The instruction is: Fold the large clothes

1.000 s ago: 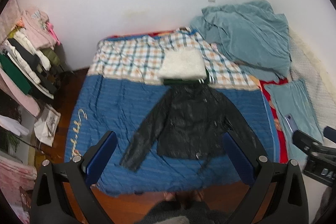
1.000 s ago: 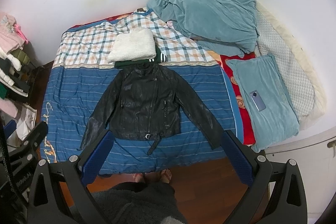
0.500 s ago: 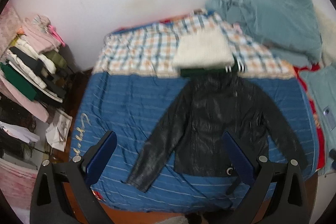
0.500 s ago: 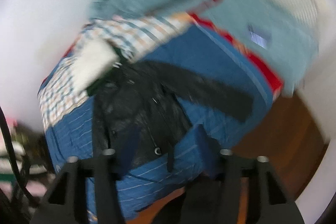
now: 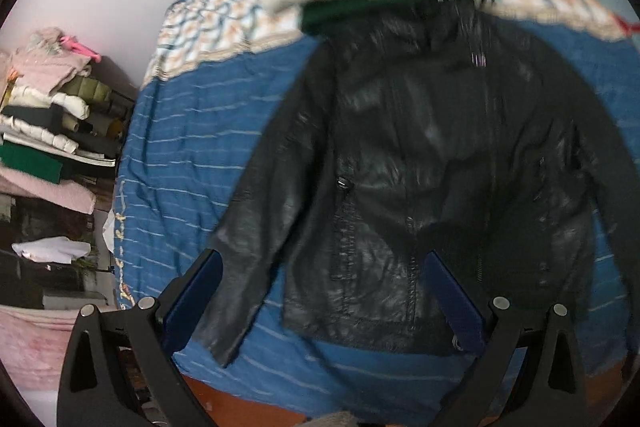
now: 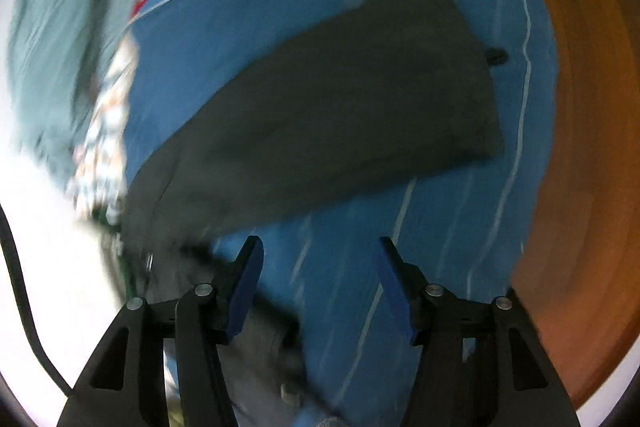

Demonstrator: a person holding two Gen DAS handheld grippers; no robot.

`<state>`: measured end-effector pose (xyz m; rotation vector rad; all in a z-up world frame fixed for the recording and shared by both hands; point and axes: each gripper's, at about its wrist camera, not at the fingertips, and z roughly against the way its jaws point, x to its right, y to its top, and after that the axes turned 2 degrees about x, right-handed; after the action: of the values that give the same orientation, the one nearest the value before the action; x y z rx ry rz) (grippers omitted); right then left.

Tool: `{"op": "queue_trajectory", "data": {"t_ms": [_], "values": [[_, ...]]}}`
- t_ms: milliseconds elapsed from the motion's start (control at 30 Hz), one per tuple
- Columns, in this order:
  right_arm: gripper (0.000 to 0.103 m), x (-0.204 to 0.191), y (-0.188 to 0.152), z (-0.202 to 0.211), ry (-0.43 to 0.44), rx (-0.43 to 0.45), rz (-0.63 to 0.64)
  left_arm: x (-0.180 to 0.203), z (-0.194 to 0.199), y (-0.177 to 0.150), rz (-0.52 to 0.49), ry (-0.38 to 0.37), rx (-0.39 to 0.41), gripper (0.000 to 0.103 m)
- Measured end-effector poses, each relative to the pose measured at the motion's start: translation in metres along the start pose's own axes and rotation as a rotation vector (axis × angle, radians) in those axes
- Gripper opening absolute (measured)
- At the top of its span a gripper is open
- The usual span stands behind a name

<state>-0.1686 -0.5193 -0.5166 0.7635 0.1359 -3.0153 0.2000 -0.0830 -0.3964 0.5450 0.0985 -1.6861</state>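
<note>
We see the black jacket (image 5: pixel 420 155) flat on the blue bedspread (image 5: pixel 192 155); our left gripper (image 5: pixel 324 291) gapes wide, empty; our right gripper (image 6: pixel 318 279), jaws just reopening slightly, holds nothing.

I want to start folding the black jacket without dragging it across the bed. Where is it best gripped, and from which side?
Probably the sleeve cuffs. The jacket lies flat, front up, sleeves angled outward, so each cuff is a free edge. Bring each tool in from above, from the bed's foot edge, and pinch one cuff to fold inward.
</note>
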Motion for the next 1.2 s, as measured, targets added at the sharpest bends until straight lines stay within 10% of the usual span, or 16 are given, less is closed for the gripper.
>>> {"op": "queue_trajectory", "data": {"t_ms": [200,267,433,600,933,1033,1200], "values": [[0.059,0.043,0.036,-0.054,0.22,0.052,-0.291,0.048,-0.042,0.012,-0.001,-0.014,-0.048,0.103],[0.016,0.039,0.04,-0.05,0.227,0.103,-0.277,0.063,-0.048,0.017,-0.002,-0.031,-0.045,0.103],[0.012,-0.001,0.048,-0.013,0.26,0.256,-0.126,0.09,-0.062,0.024,-0.031,-0.082,-0.01,0.103],[0.037,-0.017,0.049,-0.042,0.206,0.182,-0.034,0.109,-0.089,0.017,-0.05,-0.096,-0.013,0.103],[0.06,-0.007,0.07,-0.072,0.442,0.271,-0.196,0.121,-0.12,0.021,-0.033,-0.132,-0.033,0.103],[0.008,-0.025,0.08,-0.07,0.418,0.288,-0.151,0.116,-0.119,0.025,-0.028,-0.151,-0.024,0.103],[0.006,-0.078,0.084,-0.017,0.371,0.372,-0.026,0.087,-0.11,0.035,0.042,-0.186,-0.013,0.103]]}}
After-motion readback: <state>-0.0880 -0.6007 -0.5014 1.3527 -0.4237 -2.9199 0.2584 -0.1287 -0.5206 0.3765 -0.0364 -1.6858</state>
